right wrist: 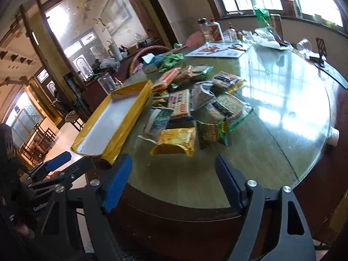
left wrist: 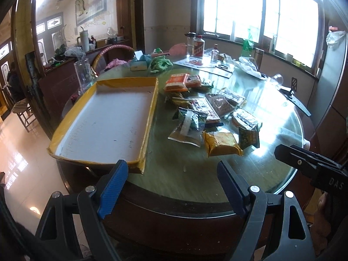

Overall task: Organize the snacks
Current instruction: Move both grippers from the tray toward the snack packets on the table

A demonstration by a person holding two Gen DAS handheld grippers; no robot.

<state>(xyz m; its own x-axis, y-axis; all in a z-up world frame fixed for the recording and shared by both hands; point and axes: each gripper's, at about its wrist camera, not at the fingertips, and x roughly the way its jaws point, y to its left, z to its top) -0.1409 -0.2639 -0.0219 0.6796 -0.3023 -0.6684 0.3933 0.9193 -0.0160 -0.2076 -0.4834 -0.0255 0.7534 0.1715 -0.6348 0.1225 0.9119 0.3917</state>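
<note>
The left gripper [left wrist: 174,187] stands wide apart, holding nothing, above the round table's [left wrist: 195,174] near edge; crinkly snack packets [left wrist: 208,117] lie heaped beside an empty yellow-rimmed tray [left wrist: 150,117]. The right gripper [right wrist: 174,182], equally spread and empty, tilts down toward a yellow packet [right wrist: 176,140] nearest it.

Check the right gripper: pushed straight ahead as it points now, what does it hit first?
Probably the yellow snack packet, the nearest of the pile. The right gripper is open and empty, hanging at the table edge with only bare glass between. Depth is unclear, so it might meet the tabletop just short of the packet.
</note>
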